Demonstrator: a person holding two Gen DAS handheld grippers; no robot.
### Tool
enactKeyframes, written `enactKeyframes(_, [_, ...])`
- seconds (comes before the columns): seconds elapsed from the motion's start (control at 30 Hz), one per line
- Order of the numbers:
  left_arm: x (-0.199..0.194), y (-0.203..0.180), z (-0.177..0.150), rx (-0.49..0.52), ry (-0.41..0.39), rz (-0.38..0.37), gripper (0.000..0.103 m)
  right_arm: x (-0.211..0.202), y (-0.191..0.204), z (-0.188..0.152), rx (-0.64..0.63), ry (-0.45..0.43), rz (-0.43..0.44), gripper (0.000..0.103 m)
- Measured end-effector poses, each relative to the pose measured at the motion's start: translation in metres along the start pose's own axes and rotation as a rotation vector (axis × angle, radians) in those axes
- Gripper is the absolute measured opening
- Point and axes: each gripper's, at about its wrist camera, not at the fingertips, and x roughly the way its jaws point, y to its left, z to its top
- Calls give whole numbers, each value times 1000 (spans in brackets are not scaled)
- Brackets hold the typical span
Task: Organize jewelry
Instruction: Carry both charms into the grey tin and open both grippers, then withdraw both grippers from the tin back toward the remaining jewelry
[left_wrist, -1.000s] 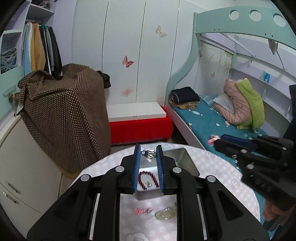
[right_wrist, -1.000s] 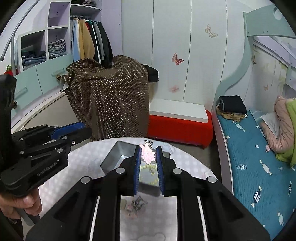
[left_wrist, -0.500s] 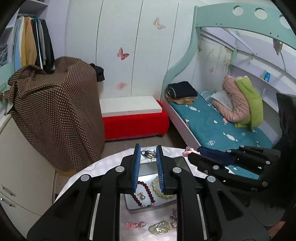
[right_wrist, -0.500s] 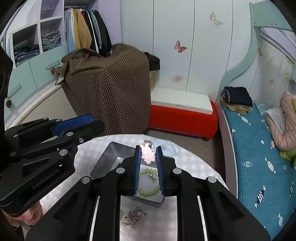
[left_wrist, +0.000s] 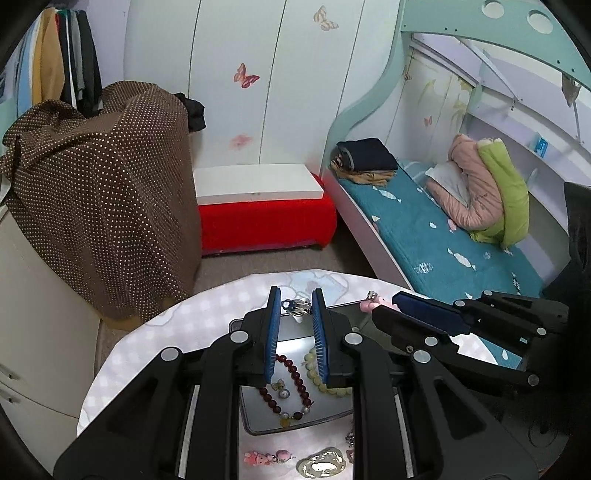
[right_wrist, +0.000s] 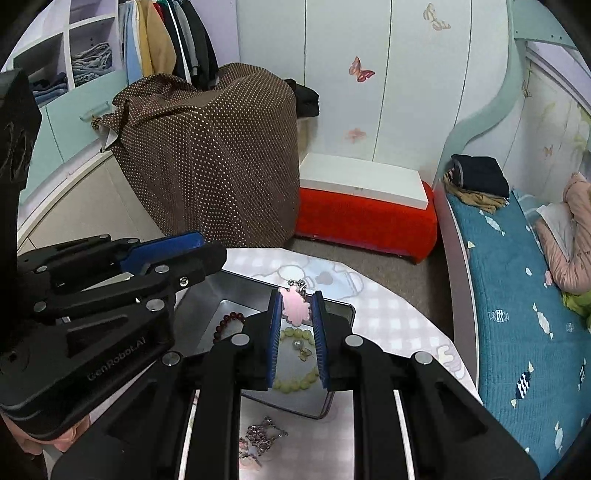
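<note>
Left gripper jaws narrow, pinching a silver clip-like trinket; right gripper jaws narrow, pinching a pink flower charm. Both over the metal tray on the desk; dark red bead bracelet and pale green bead bracelet in the tray.

"GenRobot.AI" on left hand-held gripper
</note>
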Motion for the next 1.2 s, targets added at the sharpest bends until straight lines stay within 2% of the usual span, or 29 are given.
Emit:
enactKeyframes(0.13, [7, 1, 2, 6, 17, 9, 20, 7, -3, -1, 8, 18, -9, 16])
enactKeyframes(0.17, [7, 2, 2, 3, 18, 13, 24, 8, -2, -1, 11, 18, -9, 18])
enactKeyframes(0.2, [5, 4, 3, -6, 10, 23, 43, 9, -2, -1, 15, 20, -10, 22])
enactKeyframes(0.23, [3, 5, 3, -13, -2, 32, 59, 9, -3, -1, 15, 21, -16, 32])
enactKeyframes(0.27, [-1, 7, 4, -19, -19, 43, 65, 8, -3, -1, 15, 16, -22, 37])
enactKeyframes(0.3, [-5, 9, 4, -22, -32, 50, 73, 7, -4, -1, 18, 12, -23, 47])
enactKeyframes(0.33, [-7, 10, 4, -24, -39, 52, 80, 5, -5, -1, 25, 4, -23, 63])
enactKeyframes(0.37, [-10, 11, 5, -27, -48, 56, 82, 3, -5, -1, 28, -8, -27, 70])
enactKeyframes(0.43, [-17, 14, 6, -37, -63, 67, 89, 0, -6, -1, 32, -19, -33, 75])
enactKeyframes(0.53, [-27, 18, 7, -47, -80, 80, 91, -6, -8, 0, 49, -40, -46, 91])
enactKeyframes(0.6, [-34, 19, 6, -46, -93, 91, 92, -10, -10, 1, 62, -56, -54, 95])
enactKeyframes(0.83, [-68, 24, -5, -48, -151, 155, 95, -31, -12, 1, 111, -104, -89, 95])
enactKeyframes(1.2, [-132, 21, -30, -71, -258, 191, 97, -80, -4, -19, 136, -197, -122, 95])
